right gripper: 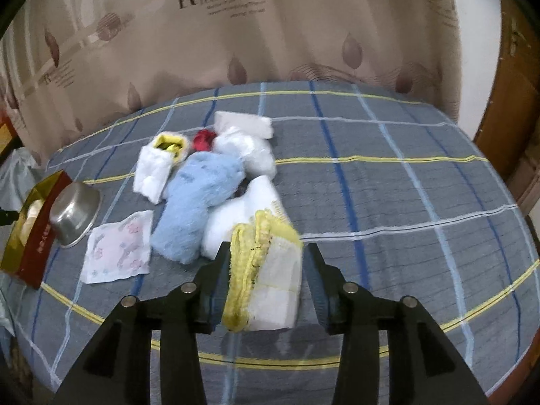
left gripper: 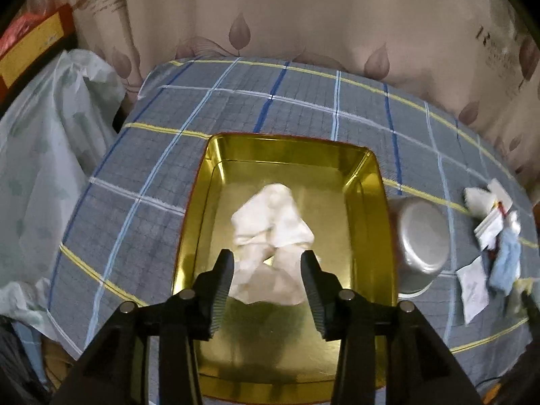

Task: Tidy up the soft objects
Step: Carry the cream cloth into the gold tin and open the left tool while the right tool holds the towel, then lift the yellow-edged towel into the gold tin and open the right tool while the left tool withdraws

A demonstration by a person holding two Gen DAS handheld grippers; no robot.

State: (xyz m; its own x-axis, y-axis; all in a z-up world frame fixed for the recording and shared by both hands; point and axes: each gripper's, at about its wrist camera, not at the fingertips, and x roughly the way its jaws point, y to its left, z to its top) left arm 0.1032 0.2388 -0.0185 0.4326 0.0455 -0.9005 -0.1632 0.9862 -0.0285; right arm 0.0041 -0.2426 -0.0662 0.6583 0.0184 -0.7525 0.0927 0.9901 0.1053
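Gold tin (left gripper: 368, 182) – 1 white cloth (left gripper: 270, 222) inside.

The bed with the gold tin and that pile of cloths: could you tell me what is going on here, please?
A person is sorting soft things with two hand-held claws. The left claw stands open over the gold tin, with a crumpled white cloth lying in the tin between its fingers. The right claw is open around a yellow-trimmed white cloth on the plaid bedspread. The blue fluffy cloth and the rest still wait.
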